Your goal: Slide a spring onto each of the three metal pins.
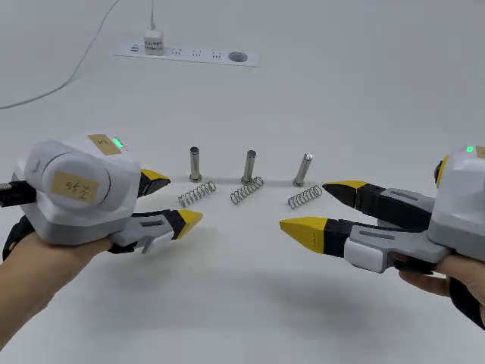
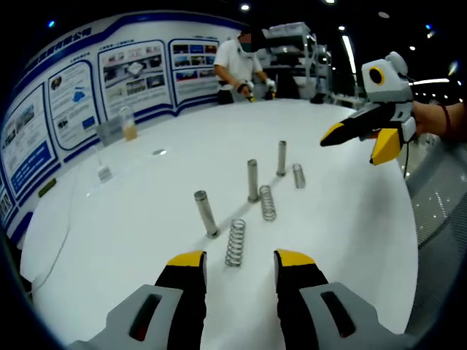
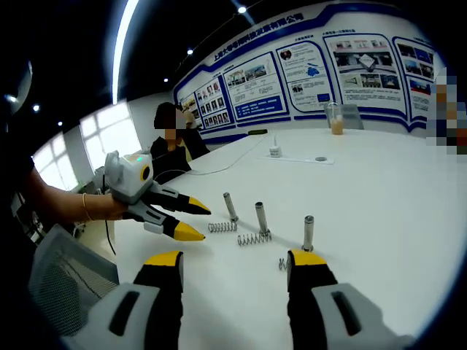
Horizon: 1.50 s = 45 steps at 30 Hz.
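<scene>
Left hand-held gripper point(image 2: 240, 258) and right hand-held gripper point(image 3: 234, 257) were both open and empty above the white surface point(image 1: 242, 303).

Each hand-held gripper had its jaws spread wide and gripped nothing. The left one's yellow tips pointed at the left spring point(image 1: 197, 193), close to it, and the right one's tips sat near the right spring point(image 1: 305, 197). The middle spring point(image 1: 246, 189) lay between these two. All three springs lay flat on the surface, each just in front of the foot of its metal pin: left pin point(image 1: 195, 163), middle pin point(image 1: 249, 165), right pin point(image 1: 303, 168). The pins stood in a row. A power strip point(image 1: 187, 53) with a white plug point(image 1: 154, 42) lay well beyond them.
</scene>
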{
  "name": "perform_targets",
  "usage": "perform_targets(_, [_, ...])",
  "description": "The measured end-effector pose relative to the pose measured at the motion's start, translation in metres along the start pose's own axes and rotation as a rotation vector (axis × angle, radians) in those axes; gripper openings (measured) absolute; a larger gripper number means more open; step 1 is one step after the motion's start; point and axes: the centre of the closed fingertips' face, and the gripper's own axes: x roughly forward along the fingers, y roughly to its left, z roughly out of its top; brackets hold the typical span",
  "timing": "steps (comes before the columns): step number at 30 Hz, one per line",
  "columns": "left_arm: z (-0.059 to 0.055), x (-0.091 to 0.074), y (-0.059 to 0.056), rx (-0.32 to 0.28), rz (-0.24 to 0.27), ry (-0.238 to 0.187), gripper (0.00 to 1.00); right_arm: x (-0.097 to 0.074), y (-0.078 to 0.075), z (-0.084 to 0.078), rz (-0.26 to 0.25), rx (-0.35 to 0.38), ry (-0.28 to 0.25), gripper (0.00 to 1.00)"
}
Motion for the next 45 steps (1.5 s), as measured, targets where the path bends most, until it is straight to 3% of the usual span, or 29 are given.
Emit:
perform_targets(14, [-0.008,0.016,0.003,0.014,-0.013,0.037,0.28,0.001,0.002,0.000,0.002,0.013,-0.006,0.59])
perform_targets(26, [-0.009,0.019,0.006,0.002,-0.028,0.033,0.12,0.001,-0.001,-0.001,-0.013,0.023,-0.005,0.58])
perform_targets(35, [-0.010,0.017,0.004,-0.031,-0.033,0.036,0.10,-0.001,-0.004,0.000,-0.025,0.033,-0.011,0.58])
perform_targets(41, [-0.006,0.011,0.001,-0.076,-0.040,0.005,0.10,-0.002,-0.004,0.003,-0.029,0.047,-0.023,0.58])
perform_targets(45, [0.000,0.004,0.000,-0.073,-0.042,-0.017,0.10,-0.002,-0.003,0.006,-0.033,0.073,-0.038,0.58])
